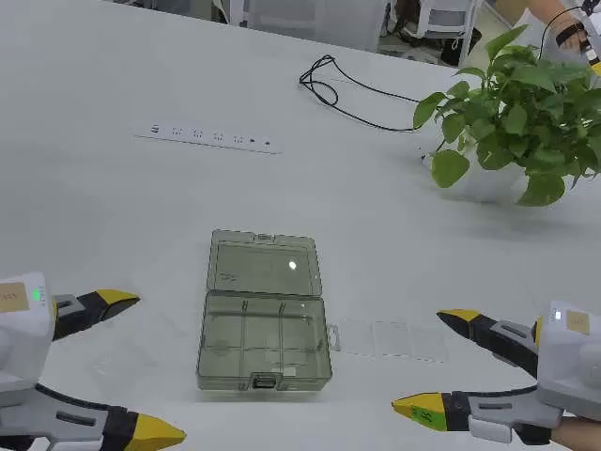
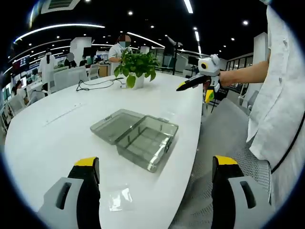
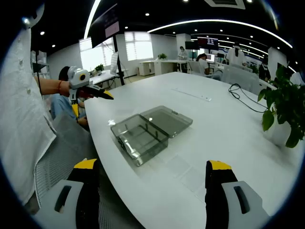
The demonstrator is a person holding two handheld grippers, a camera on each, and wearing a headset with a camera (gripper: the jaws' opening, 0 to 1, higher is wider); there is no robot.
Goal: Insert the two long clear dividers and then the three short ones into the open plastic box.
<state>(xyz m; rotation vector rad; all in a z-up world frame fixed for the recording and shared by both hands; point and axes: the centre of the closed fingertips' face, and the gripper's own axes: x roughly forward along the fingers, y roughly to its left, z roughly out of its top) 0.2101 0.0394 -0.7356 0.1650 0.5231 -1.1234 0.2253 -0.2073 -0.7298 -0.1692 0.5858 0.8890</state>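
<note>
Open smoky translucent plastic box [image 1: 265,324] lying near the front edge of the white table [image 1: 94,216], lid flat behind. Flat clear plastic dividers [image 1: 390,338] just beside its right side; another clear piece [image 2: 119,198] visible from the left gripper view. Left gripper [image 1: 150,366] and right gripper [image 1: 424,362] flanking, spread wide, empty. Bare tabletop around. White power strip [image 1: 207,136] well beyond, markings unreadable.

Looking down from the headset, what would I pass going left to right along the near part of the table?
The left gripper, jaws apart → open plastic box → clear dividers lying flat beside it → right gripper, jaws apart.
</note>
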